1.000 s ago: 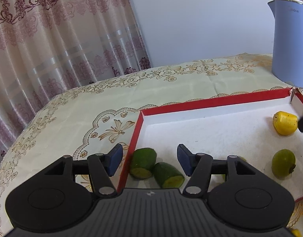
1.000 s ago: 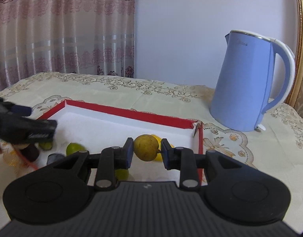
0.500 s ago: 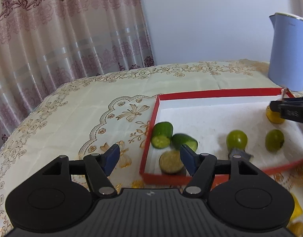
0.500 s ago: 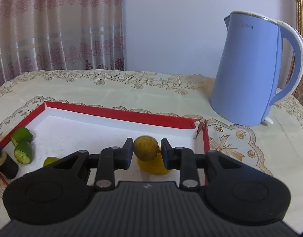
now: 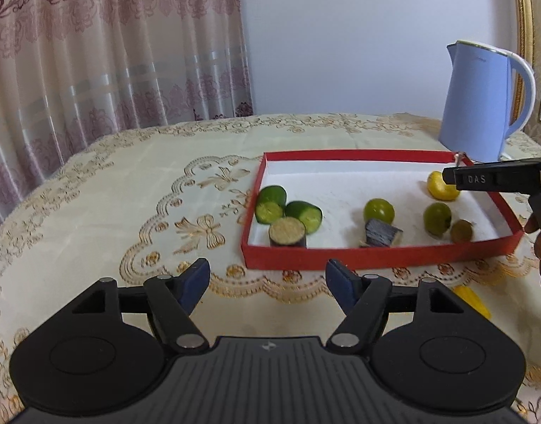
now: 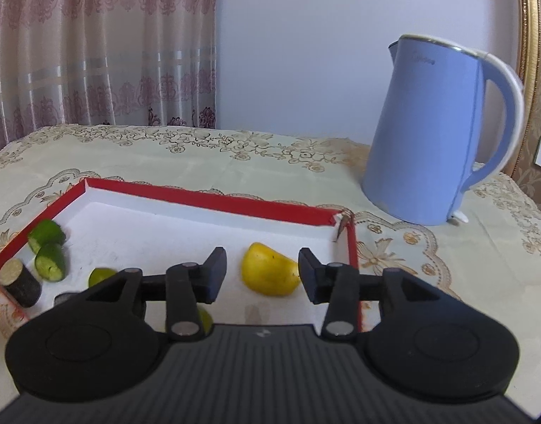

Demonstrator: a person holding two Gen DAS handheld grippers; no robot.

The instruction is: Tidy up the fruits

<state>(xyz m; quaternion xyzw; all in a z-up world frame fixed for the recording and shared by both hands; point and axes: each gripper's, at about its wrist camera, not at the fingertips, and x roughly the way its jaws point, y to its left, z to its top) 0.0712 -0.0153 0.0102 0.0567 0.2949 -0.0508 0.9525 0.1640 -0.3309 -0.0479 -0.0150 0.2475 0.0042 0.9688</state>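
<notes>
On the far left hangs a pink curtain [image 5: 111, 53] with flower patterns. A cream tablecloth [image 5: 129, 194] with gold flowers covers the table. Low in the left wrist view the left gripper [image 5: 267, 282] hangs over the bare cloth, just in front of the tray. Its jaws are opening and there is nothing between them.

Next comes the red tray [image 5: 376, 258] with a white floor. In its left corner lie two green cut pieces [image 5: 270, 205] close together, and a dark stub [image 5: 287, 231] stands just in front of them by the front wall. Near the middle sits a round green fruit [image 5: 378, 210], with a dark grey chunk [image 5: 381, 233] right in front of it. More to the right there is another green fruit [image 5: 436, 217], and a small brownish fruit [image 5: 461, 230] just beside it.

In the far right corner lies a yellow fruit [image 6: 268, 274]. The right gripper [image 6: 261, 275] is over the tray there — its jaws are opening, with the yellow fruit showing between them, but the fingers [image 6: 311, 277] do not squeeze it.

Behind the tray's right end stands a blue kettle [image 6: 429, 134]. On the cloth in front of the tray, a bit of something yellow [image 5: 470, 298] peeks out — I cannot tell what it is.
</notes>
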